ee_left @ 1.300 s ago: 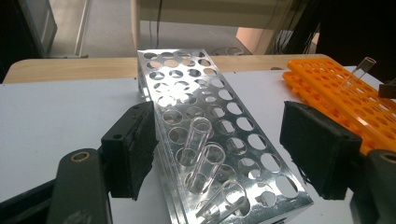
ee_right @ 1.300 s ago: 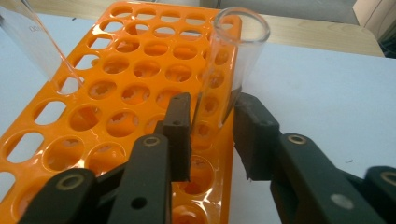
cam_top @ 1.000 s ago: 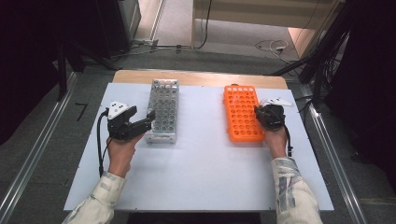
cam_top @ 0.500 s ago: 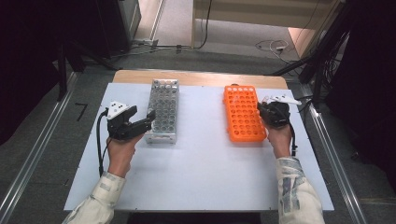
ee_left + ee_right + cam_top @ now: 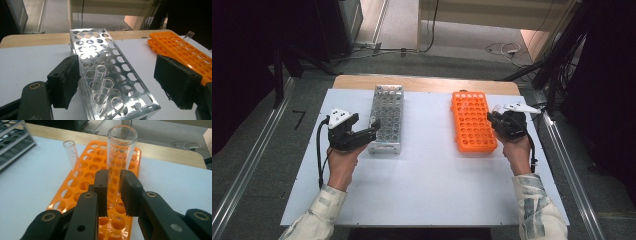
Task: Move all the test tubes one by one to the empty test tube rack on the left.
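Note:
A silver metal rack (image 5: 387, 119) (image 5: 117, 75) stands left of centre, with three clear tubes (image 5: 100, 77) upright in its near end. My left gripper (image 5: 371, 131) (image 5: 121, 83) is open at that end; its jaws have just been opening, and the rack corner and tubes sit between the pads untouched. An orange rack (image 5: 472, 127) (image 5: 82, 185) lies to the right. My right gripper (image 5: 493, 119) (image 5: 113, 192) is shut on a glass test tube (image 5: 120, 152), held upright above the orange rack. A second tube (image 5: 71, 152) stands in that rack farther off.
Both racks rest on a white board (image 5: 432, 185) over a wooden table (image 5: 427, 84). Metal rails run along both sides on the floor. Cables trail from each gripper beside the forearms.
The right gripper has risen a little with its tube and drifted towards the table's right edge. The left hand has stayed where it was.

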`<state>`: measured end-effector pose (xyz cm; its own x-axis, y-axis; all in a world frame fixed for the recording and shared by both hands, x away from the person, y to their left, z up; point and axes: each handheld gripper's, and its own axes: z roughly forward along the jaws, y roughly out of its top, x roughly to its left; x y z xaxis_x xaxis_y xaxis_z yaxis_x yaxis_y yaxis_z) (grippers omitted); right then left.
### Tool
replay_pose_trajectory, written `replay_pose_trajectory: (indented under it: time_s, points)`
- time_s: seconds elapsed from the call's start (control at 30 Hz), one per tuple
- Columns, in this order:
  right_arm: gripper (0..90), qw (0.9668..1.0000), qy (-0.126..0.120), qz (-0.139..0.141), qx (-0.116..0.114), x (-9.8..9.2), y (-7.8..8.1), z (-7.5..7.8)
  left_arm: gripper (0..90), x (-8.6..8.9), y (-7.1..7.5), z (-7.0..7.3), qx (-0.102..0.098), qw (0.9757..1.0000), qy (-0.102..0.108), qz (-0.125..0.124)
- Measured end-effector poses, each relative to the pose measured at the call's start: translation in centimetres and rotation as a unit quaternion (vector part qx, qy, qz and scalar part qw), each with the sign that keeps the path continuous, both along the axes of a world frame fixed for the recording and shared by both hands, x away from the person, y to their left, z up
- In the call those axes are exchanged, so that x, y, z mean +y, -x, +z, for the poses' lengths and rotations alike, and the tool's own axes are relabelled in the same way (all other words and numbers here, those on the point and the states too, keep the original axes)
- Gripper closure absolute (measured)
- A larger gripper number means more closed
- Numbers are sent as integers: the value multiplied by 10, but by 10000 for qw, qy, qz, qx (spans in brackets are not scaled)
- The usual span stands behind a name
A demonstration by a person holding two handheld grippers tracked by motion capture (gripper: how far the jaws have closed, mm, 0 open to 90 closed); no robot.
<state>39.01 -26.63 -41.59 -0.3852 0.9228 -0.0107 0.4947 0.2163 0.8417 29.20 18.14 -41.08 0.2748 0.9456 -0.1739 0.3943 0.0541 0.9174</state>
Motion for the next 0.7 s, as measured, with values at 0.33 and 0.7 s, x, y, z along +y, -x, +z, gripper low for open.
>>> replay_pose_trajectory:
  time_s: [0.33,0.7]
  points:
    - [736,9978,54,658,42,26,27,10,185,-6,3,2,-54,9999,-122,-46]
    - [735,9913,63,1300,173,59,41,8,177,-18,6,4,-86,9994,-232,-261]
